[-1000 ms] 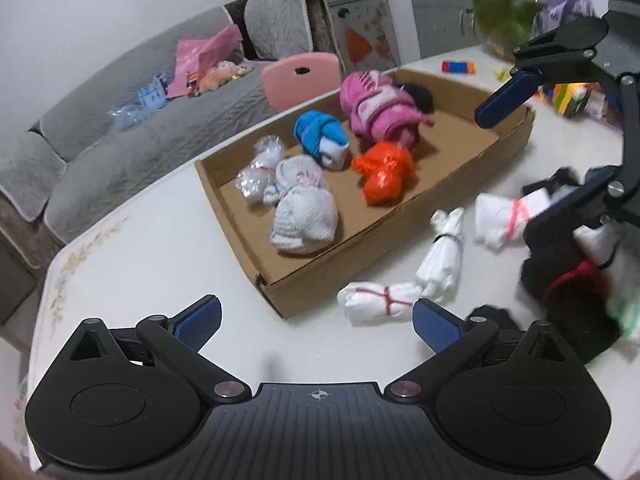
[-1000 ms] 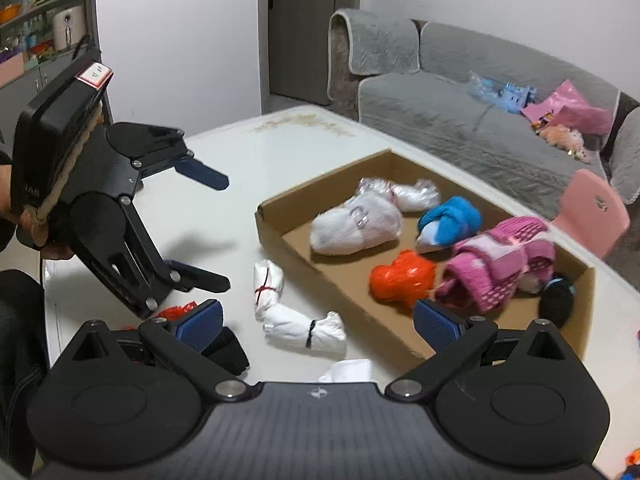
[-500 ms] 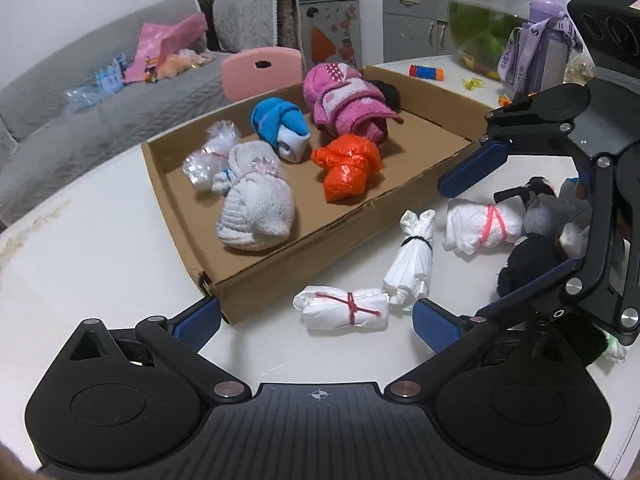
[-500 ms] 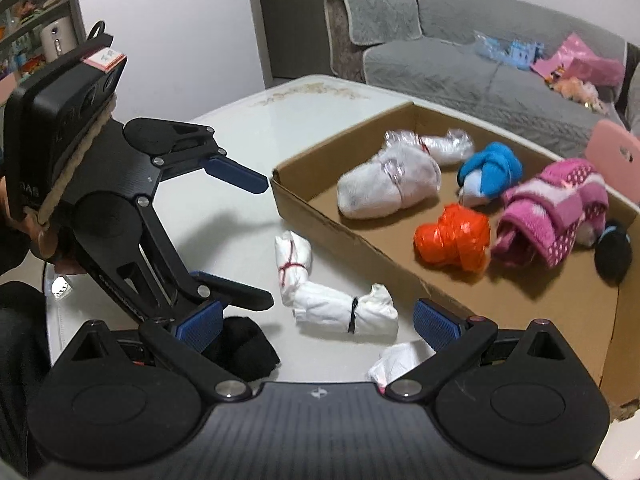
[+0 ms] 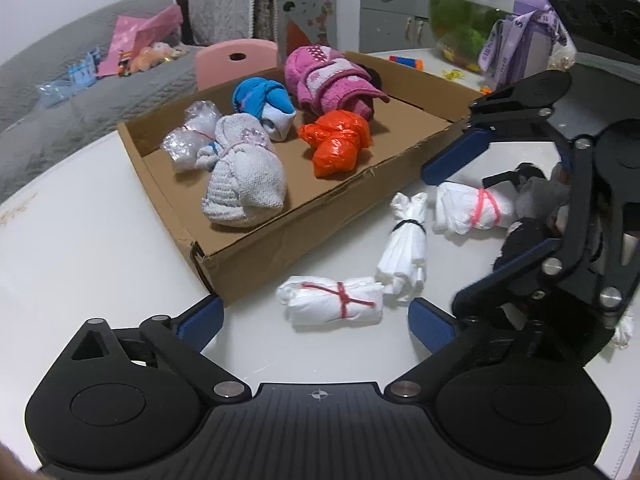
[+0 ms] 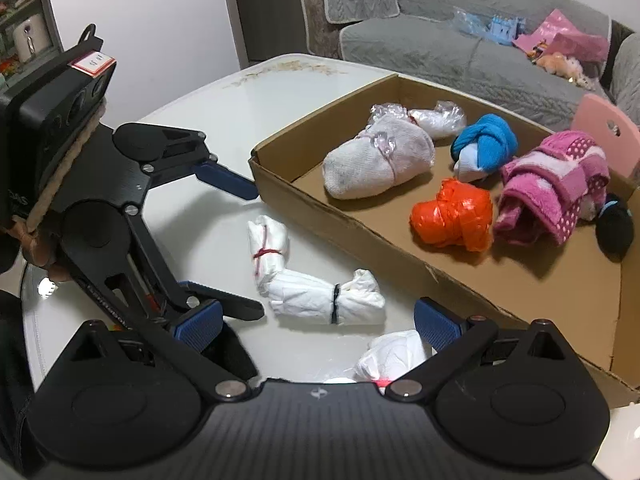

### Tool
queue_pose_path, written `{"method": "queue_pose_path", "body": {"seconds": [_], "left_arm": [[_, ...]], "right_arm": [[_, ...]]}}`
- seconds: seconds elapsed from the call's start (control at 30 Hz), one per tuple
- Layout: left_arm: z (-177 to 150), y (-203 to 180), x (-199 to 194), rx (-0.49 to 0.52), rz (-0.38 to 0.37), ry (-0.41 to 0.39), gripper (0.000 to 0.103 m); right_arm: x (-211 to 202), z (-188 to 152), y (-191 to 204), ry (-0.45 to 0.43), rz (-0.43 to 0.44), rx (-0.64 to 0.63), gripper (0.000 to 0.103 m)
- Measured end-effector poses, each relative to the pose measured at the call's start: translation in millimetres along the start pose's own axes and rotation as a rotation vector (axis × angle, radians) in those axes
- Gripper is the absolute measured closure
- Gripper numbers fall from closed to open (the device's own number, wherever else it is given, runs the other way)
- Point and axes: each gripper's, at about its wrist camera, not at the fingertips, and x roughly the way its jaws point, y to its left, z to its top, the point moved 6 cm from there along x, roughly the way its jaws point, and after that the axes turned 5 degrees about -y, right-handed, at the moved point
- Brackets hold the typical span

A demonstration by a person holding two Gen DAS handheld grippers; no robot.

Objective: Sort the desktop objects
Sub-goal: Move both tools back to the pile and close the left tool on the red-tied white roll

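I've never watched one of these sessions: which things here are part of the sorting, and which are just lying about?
Part of the job:
cardboard tray
white bundles on the table
orange bundle
pink towel roll
left tongs
right tongs

Just lying about:
fish bowl
pink chair
sofa

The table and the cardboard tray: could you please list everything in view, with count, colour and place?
cardboard tray: 1, brown, on the white table
fluffy bundle: 1, pink, in tray
blue bundle: 1, in tray
orange bundle: 1, in tray
pale sock bundle: 1, whitish, in tray
clear-wrapped bundle: 1, in tray
black bundle: 1, tray's far end
white tied bundles: at least 3, on table beside tray
dark bundles: count unclear, behind right claw
fish bowl: 1, clear, far table edge
left claw: open
right claw: open
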Motion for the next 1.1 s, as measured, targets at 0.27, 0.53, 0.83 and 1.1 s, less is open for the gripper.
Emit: {"method": "queue_pose_path", "body": {"seconds": [0.27,0.53,0.83,1.1], "left_arm": [[-4.5,7.0,-3.2,-0.010,-0.015,-0.010,0.008],[-7.3,5.7,-10.5,0.002,-0.033,-0.015,0.013],[-3.6,1.7,-9.1,0.016,-0.034,-0.017,0.019],[-3.3,5.8,-9.6,0.002,-0.030,-0.031,0.027]], "right_arm": [[3.1,-5.4,6.0,0.032,-0.016,-0.040,0.016],[3.9,-3.2,7.8,0.046,0.002,-0.024,0.017],[1.1,-1.5,-1.8,0.038,0.008,0.015,0.016],[2.2,0.4,-5.3,0.034,0.012,0.063,0.021]]}}
